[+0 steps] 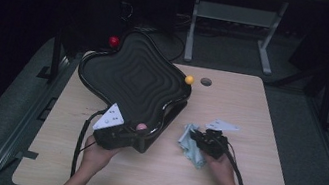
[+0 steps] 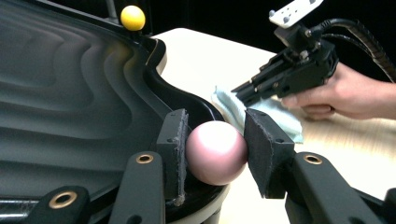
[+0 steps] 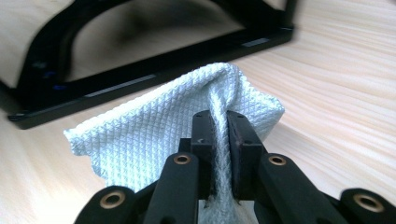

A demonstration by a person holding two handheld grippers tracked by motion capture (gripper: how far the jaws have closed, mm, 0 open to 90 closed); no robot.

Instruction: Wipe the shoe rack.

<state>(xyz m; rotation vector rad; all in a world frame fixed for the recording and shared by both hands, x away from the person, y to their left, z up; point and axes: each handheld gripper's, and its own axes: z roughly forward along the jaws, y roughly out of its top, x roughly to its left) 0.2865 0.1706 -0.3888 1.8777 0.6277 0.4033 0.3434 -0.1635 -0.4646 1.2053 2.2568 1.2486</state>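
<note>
A black tray (image 1: pixel 135 75) with a rippled surface lies on the left half of the wooden table (image 1: pixel 253 122), raised on a black base (image 3: pixel 140 77). At its near corner sits a pink ball (image 2: pixel 216 151). My left gripper (image 1: pixel 139 131) is shut on this ball, one pad on each side. A yellow ball (image 1: pixel 189 80) stands at the tray's right corner and a red ball (image 1: pixel 113 41) at its far left corner. Just right of the tray, my right gripper (image 3: pixel 219 122) is shut on a fold of a light blue cloth (image 3: pixel 149 135), which hangs down to the tabletop.
A round hole (image 1: pixel 206 82) shows in the table beside the yellow ball. Bare wood stretches to the right and along the front edge. Behind the table a grey desk frame (image 1: pixel 235 18) stands in the dark.
</note>
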